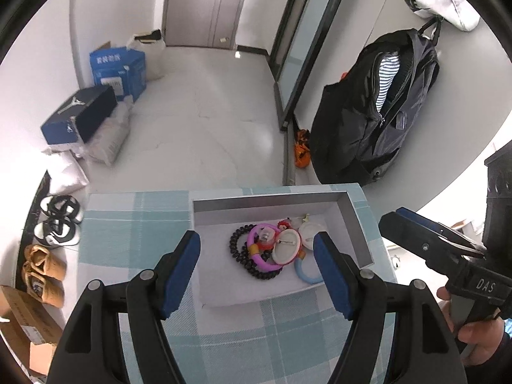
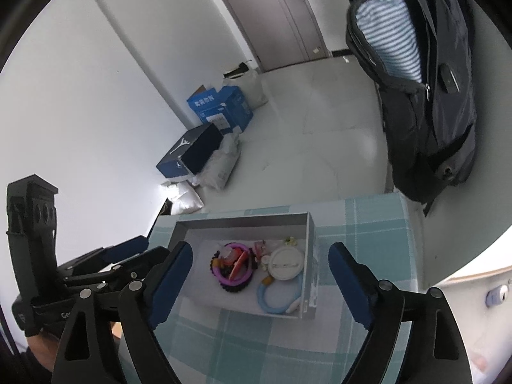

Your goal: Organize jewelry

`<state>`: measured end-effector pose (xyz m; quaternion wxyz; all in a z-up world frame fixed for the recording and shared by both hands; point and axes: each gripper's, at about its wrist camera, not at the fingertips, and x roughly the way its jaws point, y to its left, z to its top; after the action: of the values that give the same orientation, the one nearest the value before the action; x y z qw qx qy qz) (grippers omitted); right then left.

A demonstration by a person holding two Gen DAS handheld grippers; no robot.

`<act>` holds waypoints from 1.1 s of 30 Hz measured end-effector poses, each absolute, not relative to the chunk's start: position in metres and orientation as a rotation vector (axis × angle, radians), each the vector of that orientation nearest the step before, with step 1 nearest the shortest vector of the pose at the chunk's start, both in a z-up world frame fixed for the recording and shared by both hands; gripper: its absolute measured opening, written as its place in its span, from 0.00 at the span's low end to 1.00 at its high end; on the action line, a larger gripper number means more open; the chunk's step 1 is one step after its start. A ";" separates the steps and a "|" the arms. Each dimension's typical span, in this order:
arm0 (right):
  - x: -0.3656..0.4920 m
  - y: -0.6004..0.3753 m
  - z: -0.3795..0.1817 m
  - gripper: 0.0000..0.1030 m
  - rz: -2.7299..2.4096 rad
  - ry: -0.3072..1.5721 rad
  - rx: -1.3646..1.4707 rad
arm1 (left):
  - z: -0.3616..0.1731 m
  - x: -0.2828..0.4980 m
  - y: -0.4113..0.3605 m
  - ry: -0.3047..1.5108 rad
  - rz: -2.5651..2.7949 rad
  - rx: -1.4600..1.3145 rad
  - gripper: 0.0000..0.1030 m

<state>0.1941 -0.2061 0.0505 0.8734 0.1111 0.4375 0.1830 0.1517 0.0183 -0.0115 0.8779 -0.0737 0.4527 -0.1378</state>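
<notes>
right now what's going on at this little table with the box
A person holds a gripper in each hand over a shallow grey box on a checked tablecloth. The jewelry already lies inside it: a black bead bracelet, a pink bangle, a light blue ring and round white badges. The left gripper and right gripper both hang above with jaws open, holding nothing.

I hold my left gripper (image 1: 257, 267) tilted downward, jaws apart and empty; my right gripper (image 2: 260, 280) likewise, spread wider.
</notes>
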 end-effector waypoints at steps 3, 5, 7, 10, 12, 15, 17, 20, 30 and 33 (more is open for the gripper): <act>0.181 -0.205 0.056 0.90 0.388 0.883 0.211 | -0.008 0.141 0.021 0.920 -0.269 -0.150 0.67; 0.171 -0.205 0.060 0.92 0.392 0.862 0.198 | -0.006 0.134 0.023 0.904 -0.253 -0.154 0.67; 0.162 -0.204 0.063 0.94 0.395 0.843 0.186 | -0.005 0.128 0.024 0.897 -0.242 -0.155 0.69; 0.148 -0.203 0.065 0.95 0.396 0.825 0.170 | -0.004 0.117 0.024 0.879 -0.221 -0.149 0.78; 0.140 -0.202 0.065 0.96 0.395 0.819 0.159 | -0.003 0.109 0.025 0.858 -0.203 -0.145 0.78; 0.128 -0.201 0.064 0.96 0.394 0.812 0.139 | -0.003 0.102 0.026 0.850 -0.196 -0.145 0.79; 0.120 -0.201 0.063 0.97 0.388 0.802 0.119 | -0.003 0.096 0.027 0.840 -0.189 -0.141 0.79; 0.110 -0.201 0.064 0.97 0.378 0.788 0.102 | -0.003 0.089 0.028 0.826 -0.176 -0.135 0.79; 0.086 -0.203 0.065 1.00 0.366 0.750 0.086 | -0.009 0.071 0.028 0.822 -0.161 -0.146 0.79; 0.080 -0.204 0.065 1.00 0.359 0.746 0.084 | -0.003 0.066 0.028 0.802 -0.161 -0.154 0.79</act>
<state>0.0800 -0.2040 0.0653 0.9147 0.0409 0.3623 0.1742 0.0657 0.0283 -0.0029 0.9146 -0.0746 0.3896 -0.0782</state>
